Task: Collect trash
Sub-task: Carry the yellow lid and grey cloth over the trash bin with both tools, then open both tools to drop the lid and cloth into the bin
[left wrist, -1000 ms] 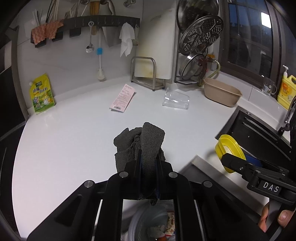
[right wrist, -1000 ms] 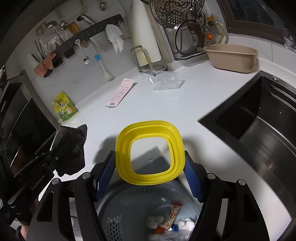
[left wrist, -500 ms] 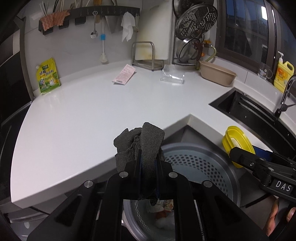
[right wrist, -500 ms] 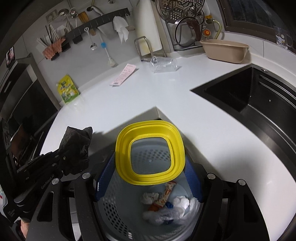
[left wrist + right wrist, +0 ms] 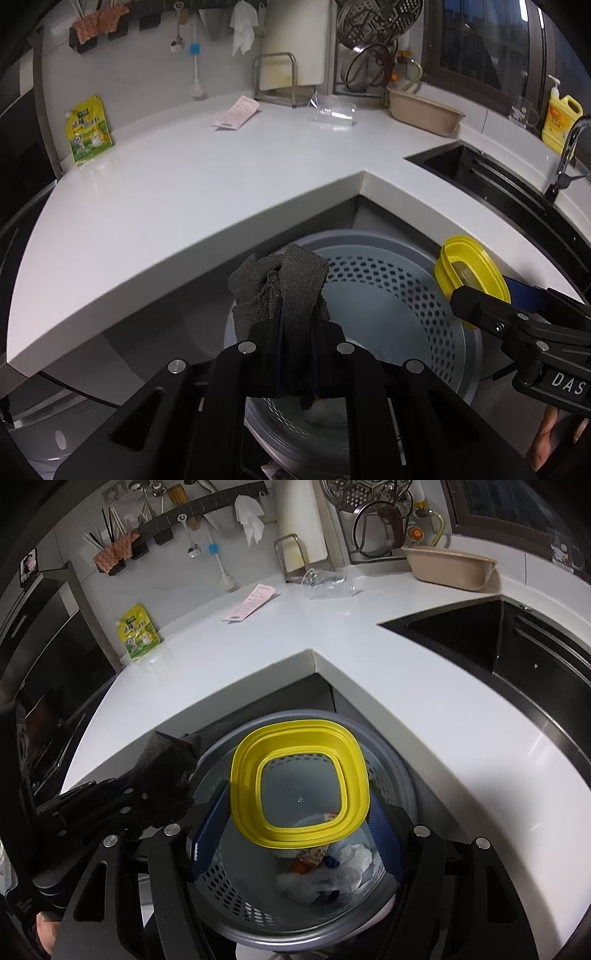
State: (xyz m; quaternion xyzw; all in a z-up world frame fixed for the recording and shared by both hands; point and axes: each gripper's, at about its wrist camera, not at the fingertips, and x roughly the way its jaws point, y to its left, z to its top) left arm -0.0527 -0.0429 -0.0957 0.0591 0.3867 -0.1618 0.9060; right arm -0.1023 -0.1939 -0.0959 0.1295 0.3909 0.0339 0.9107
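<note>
My left gripper (image 5: 295, 325) is shut on a dark grey crumpled cloth (image 5: 284, 284), held above the rim of a grey perforated trash bin (image 5: 402, 291) below the counter corner. The right gripper (image 5: 299, 812) is shut on a yellow-rimmed clear lid (image 5: 299, 782), its blue pads on both edges, directly over the same bin (image 5: 391, 746). Crumpled wrappers and white scraps (image 5: 325, 871) lie at the bin's bottom. From the right wrist view the left gripper with the cloth (image 5: 162, 771) sits at the bin's left edge. The lid (image 5: 469, 269) shows at right in the left wrist view.
On the white counter (image 5: 184, 192) lie a pink slip (image 5: 236, 112), a clear plastic container (image 5: 332, 112), a green-yellow pouch (image 5: 88, 129) and a beige basin (image 5: 424, 110). A black sink (image 5: 517, 646) lies to the right. A person's fingers (image 5: 546, 443) show at the lower right.
Both grippers have pulled back from over the counter and sunk, so each now hangs over the trash bin. The cloth and the lid remain gripped as before.
</note>
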